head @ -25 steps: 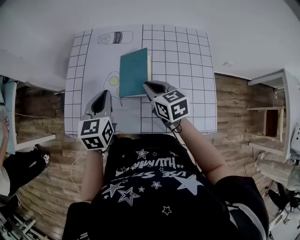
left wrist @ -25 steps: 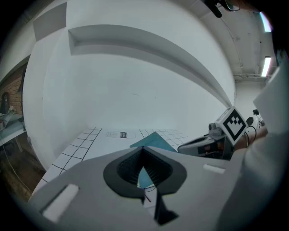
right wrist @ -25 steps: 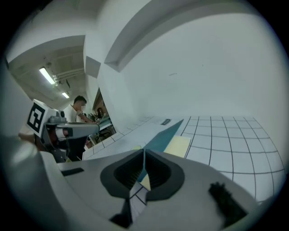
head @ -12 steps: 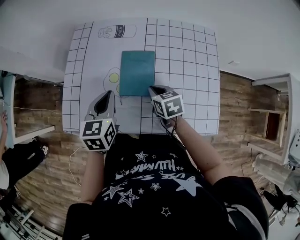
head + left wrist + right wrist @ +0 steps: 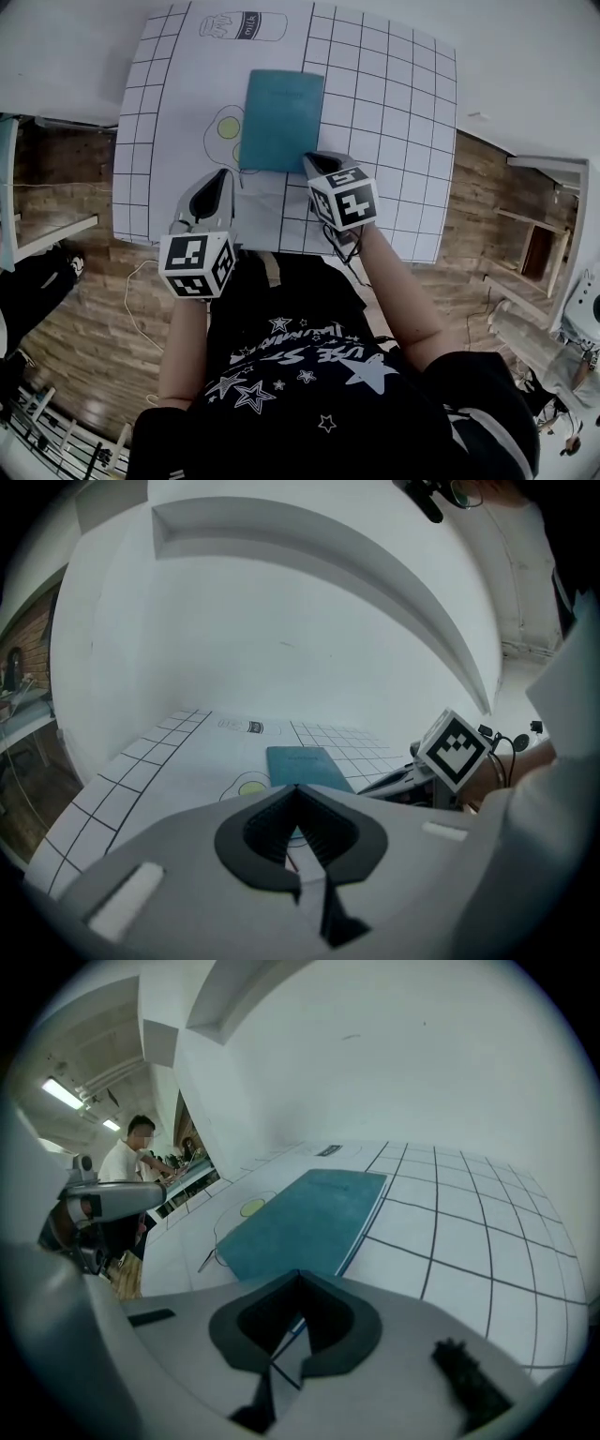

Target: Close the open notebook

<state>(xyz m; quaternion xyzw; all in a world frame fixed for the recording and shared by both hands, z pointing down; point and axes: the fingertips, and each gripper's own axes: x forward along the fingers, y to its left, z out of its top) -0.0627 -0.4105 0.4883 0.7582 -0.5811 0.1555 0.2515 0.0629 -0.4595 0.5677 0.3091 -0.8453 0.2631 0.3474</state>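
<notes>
A teal notebook [image 5: 281, 120] lies closed and flat on the white grid mat [image 5: 394, 141]; it also shows in the left gripper view [image 5: 305, 766] and the right gripper view [image 5: 305, 1213]. My right gripper [image 5: 317, 161] is shut and empty, its tips [image 5: 300, 1276] just at the notebook's near right corner. My left gripper [image 5: 220, 176] is low over the mat, short of the notebook's near left corner, its jaws [image 5: 298, 789] shut with nothing in them.
On the mat are printed a milk carton [image 5: 242, 25] at the far edge and a fried egg [image 5: 227, 127] partly under the notebook's left side. Wooden floor surrounds the table. A person [image 5: 127, 1159] stands far off at the left.
The notebook's cover, raised a second ago, has come down flat. Both grippers have sunk toward the mat, the right one more.
</notes>
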